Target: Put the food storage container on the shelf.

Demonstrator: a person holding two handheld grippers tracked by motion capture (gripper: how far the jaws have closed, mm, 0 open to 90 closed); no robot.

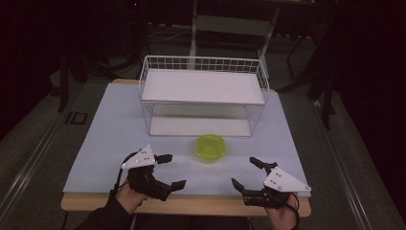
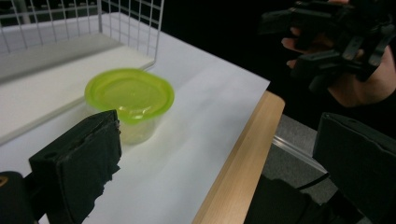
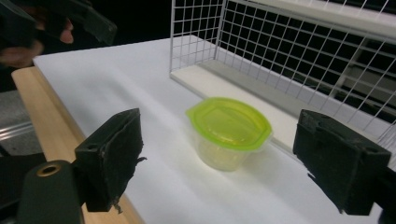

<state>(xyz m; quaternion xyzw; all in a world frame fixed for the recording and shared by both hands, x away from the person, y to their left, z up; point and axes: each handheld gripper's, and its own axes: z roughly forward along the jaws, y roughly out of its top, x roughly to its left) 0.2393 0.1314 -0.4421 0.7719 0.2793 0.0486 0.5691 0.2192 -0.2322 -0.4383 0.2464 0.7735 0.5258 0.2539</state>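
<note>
High view: left gripper (image 1: 171, 170) and right gripper (image 1: 244, 171) fingers spread wide, grasping nothing.

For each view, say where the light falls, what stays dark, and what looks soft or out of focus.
High view: the white table is brightly lit, surroundings nearly black. Left gripper view: near jaws soft, green-lidded container sharper. Right gripper view: light glints on its lid; the wire rack stands against darkness.

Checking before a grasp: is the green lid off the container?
No, the green lid sits on the clear container.
</note>
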